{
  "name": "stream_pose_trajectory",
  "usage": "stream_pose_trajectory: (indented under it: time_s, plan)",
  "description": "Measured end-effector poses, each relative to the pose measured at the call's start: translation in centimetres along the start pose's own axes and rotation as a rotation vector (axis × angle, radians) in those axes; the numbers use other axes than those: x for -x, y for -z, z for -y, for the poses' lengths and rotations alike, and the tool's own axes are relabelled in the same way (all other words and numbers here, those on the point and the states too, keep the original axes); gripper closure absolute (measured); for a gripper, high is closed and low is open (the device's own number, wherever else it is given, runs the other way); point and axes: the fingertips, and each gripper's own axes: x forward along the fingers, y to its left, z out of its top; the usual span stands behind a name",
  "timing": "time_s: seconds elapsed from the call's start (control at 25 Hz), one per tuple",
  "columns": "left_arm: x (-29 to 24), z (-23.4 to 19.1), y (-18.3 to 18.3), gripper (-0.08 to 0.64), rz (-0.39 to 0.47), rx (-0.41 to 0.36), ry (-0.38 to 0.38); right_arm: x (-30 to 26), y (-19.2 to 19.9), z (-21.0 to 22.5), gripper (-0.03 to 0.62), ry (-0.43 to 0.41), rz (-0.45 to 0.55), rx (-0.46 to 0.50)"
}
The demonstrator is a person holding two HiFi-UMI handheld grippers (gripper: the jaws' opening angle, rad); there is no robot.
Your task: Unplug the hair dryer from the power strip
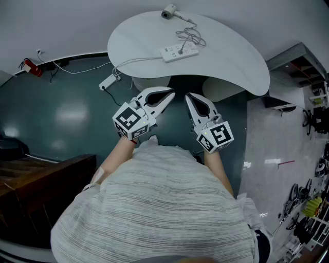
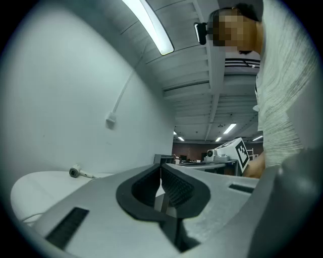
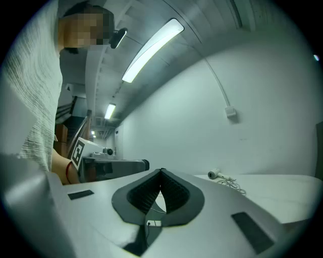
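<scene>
A white power strip point(image 1: 179, 51) lies on the round white table point(image 1: 231, 64), with a plug in it. Its grey cord point(image 1: 190, 36) coils back to the small hair dryer point(image 1: 168, 11) at the table's far edge. Both grippers hang level in front of the person, short of the table's near edge. My left gripper point(image 1: 171, 94) is shut and empty, and so is my right gripper point(image 1: 187, 95). The left gripper view shows the shut tips point(image 2: 161, 166) and the hair dryer point(image 2: 74, 172) far off. From the right gripper point(image 3: 161, 171) the hair dryer point(image 3: 214, 175) and its cord point(image 3: 233, 184) lie to the right.
The strip's white lead drops off the table's left edge to a socket block point(image 1: 108, 82) on the dark floor. A dark wooden cabinet point(image 1: 46, 180) stands at the left. Shelves and tools point(image 1: 308, 205) line the right side. The table's white bases point(image 1: 221, 88) sit under its near edge.
</scene>
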Motion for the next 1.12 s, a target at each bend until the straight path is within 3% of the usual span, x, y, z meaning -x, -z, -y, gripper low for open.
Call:
stream_pose_trajectory:
  time_s: [0.6, 0.76, 1.12]
  plan:
    - [0.4, -2.2, 0.0, 0.552, 0.004, 0.015, -0.019, -2.7, 0.1, -0.8, 0.568, -0.066, -0.043, 0.023]
    - [1.2, -3.0, 0.1, 0.552, 0.015, 0.034, -0.031, -3.8, -0.2, -1.6, 0.566, -0.123, -0.015, -0.040]
    - [-0.6, -5.5, 1.0, 0.552, -0.008, 0.058, -0.033, -6.6, 1.8, -0.1, 0.566, -0.187, -0.102, -0.008]
